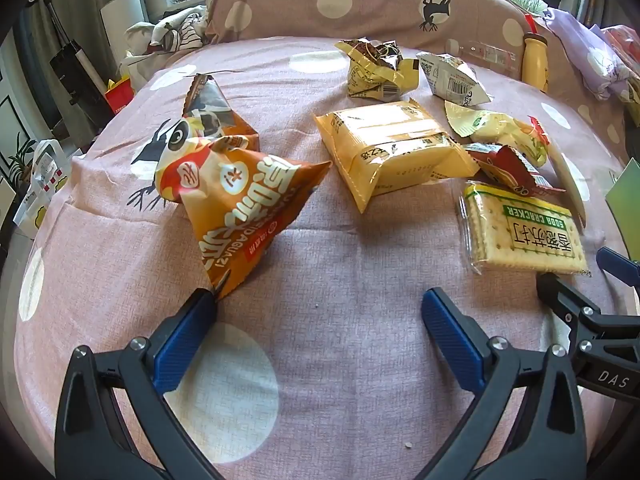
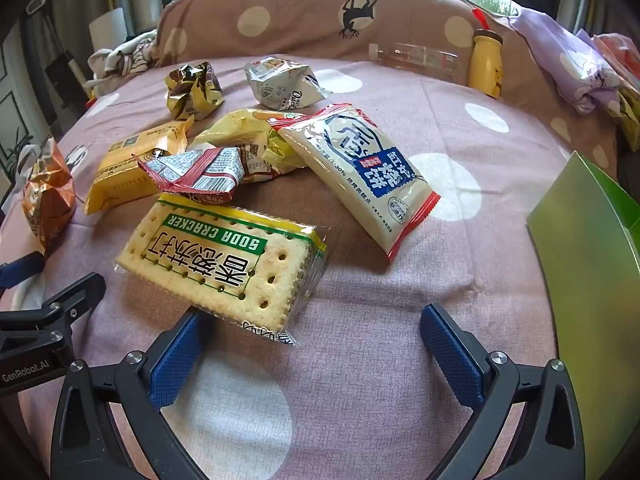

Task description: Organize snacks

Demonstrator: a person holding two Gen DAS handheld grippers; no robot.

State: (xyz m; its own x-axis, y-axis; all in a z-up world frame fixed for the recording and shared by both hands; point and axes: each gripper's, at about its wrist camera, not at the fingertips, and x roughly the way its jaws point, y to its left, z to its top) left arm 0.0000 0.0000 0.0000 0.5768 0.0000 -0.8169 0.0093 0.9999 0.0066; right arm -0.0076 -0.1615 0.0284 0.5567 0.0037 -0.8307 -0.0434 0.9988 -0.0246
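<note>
Left gripper gapes beside orange bag, centre-left | right gripper gapes at cracker pack | advice: pinch pack's near edge squarely.

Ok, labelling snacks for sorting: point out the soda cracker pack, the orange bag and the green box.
soda cracker pack (image 2: 224,264), right wrist view, printed top face.
orange bag (image 1: 244,216), left wrist view, front panel.
green box (image 2: 592,240), right wrist view, side wall.

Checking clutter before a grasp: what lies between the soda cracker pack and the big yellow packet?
In the right wrist view, a crumpled red-and-silver wrapper lies between the soda cracker pack and the yellow packet.
</note>
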